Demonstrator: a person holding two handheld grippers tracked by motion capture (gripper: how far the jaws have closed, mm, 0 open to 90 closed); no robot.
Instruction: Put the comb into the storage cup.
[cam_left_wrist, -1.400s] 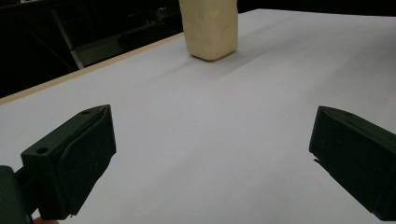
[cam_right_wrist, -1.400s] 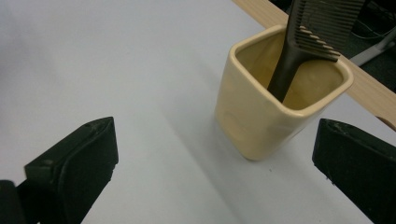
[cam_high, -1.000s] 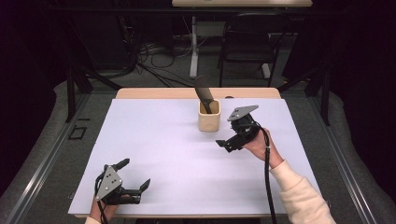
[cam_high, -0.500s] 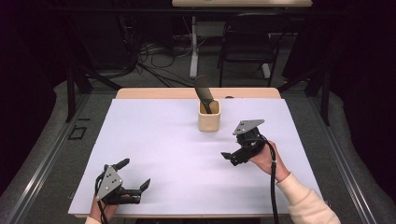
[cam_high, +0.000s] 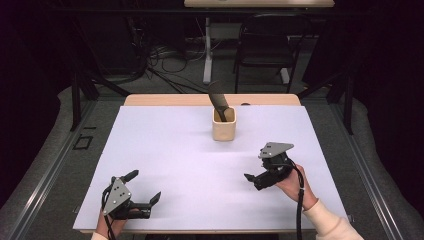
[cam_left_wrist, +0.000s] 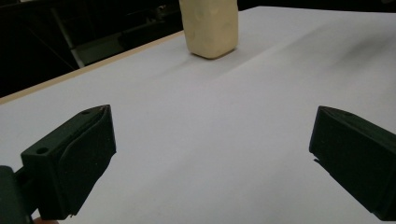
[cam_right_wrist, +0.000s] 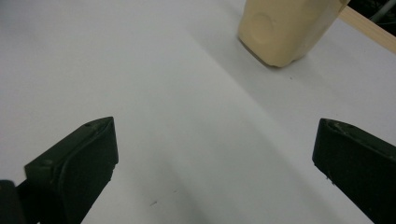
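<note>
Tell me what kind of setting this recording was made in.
Probably a lab or recording workspace: a white-covered table holding one cream cup, cables on the floor behind, and a chair by a dark backdrop.

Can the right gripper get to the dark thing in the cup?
Probably yes. The right gripper is open, and only bare white table lies between it and the cup. The dark utensil sticks out the top.

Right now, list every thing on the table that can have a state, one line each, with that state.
Cream cup: upright near the table's far edge, touched by neither tool.
Dark utensil: standing in the cup, leaning to the left, top end sticking out above the rim.
Left tool: open, empty, low over the near left of the table.
Right tool: open, empty, at the near right, apart from the cup.
</note>
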